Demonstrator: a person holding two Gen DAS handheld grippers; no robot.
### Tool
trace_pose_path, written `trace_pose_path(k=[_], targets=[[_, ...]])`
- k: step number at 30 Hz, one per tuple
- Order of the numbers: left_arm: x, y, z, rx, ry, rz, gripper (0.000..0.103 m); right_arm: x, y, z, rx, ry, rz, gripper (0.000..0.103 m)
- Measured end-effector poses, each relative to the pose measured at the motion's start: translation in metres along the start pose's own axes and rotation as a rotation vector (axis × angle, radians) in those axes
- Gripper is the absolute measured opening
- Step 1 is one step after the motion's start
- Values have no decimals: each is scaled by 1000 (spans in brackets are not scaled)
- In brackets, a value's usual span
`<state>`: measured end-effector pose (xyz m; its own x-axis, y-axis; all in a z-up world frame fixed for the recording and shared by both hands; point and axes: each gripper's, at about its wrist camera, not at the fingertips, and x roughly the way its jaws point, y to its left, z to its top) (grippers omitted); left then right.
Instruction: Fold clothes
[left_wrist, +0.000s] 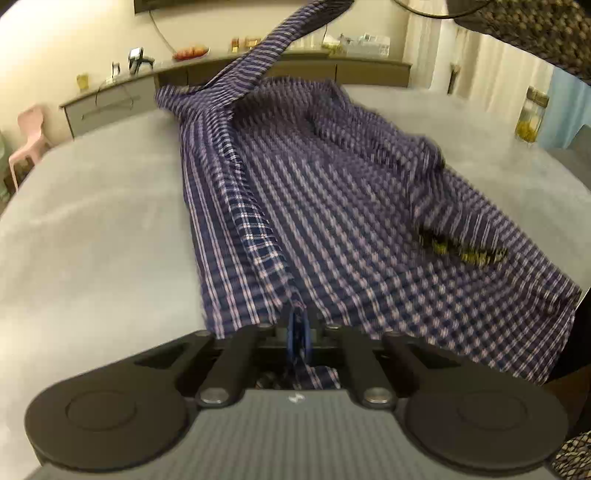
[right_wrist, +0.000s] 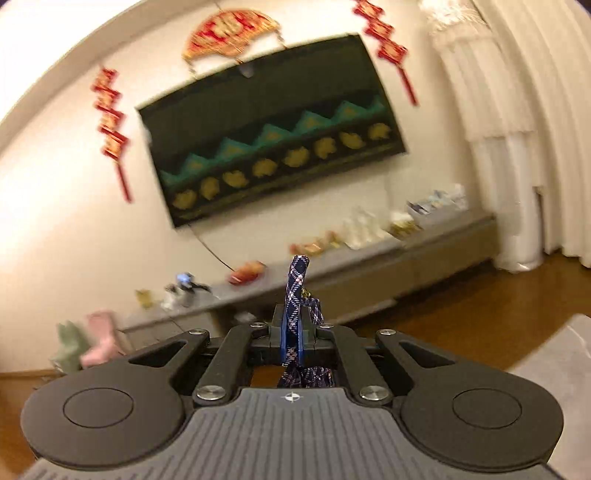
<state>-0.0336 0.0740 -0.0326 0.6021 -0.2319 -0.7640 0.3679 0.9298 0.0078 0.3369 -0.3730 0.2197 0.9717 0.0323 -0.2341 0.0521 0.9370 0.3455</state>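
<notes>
A blue and white plaid shirt (left_wrist: 314, 206) lies stretched over a grey bed (left_wrist: 92, 229), with a yellow embroidered patch on its right side. My left gripper (left_wrist: 297, 332) is shut on the shirt's near hem, cloth bunched between its blue pads. One sleeve rises off the bed toward the top of the left wrist view. In the right wrist view my right gripper (right_wrist: 293, 341) is shut on a fold of the same plaid shirt (right_wrist: 295, 291), held high and facing the wall. A patterned sleeve (left_wrist: 535, 33) of the person shows at the upper right.
A long low cabinet (left_wrist: 110, 103) with small items stands past the bed. A pink stool (left_wrist: 27, 147) sits at the left. A wall TV (right_wrist: 269, 136), red hangings and white curtains (right_wrist: 517, 129) face the right gripper. A jar (left_wrist: 530, 118) stands at the right.
</notes>
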Motion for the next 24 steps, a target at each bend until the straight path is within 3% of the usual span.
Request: trace_pose_path(k=[2,5,7,8,10,11,12,13,14,15,18,20,22,24], targets=[[-14,4,-8,-12,-32,21,16,9,-21,-22,5,49,-26,4],[-36,8,-18,-6,-76,75,41,22,-49,-63,5,152,-63,7],[-44,10,-31,20,-71,115,46,21,-63,-89,21,215,-71,10],[-45,11,-36,31,-55,115,46,19,-70,-101,34,244,-74,17],[-44,7,-44,66,-19,105,46,9,-80,-120,62,271,-94,58],[-43,4,-48,88,-11,110,45,1,-82,-126,76,260,-118,64],[-43,0,-51,124,-3,117,39,-12,-82,-132,80,248,-144,64],[-42,-4,-53,148,0,107,30,-26,-78,-138,71,241,-159,64],[-42,-8,-54,172,2,96,10,-37,-73,-141,61,233,-162,64],[-42,-13,-54,189,-3,82,4,-55,-63,-146,49,221,-143,64],[-43,-25,-52,239,-17,39,3,-101,-21,-165,-20,272,44,64],[-46,-29,-54,248,-33,36,4,-139,19,-190,-97,392,275,63],[-52,-29,-56,248,-55,45,12,-173,59,-221,-182,544,517,64],[-53,-14,-52,189,-77,114,40,-205,94,-260,-283,701,715,64]])
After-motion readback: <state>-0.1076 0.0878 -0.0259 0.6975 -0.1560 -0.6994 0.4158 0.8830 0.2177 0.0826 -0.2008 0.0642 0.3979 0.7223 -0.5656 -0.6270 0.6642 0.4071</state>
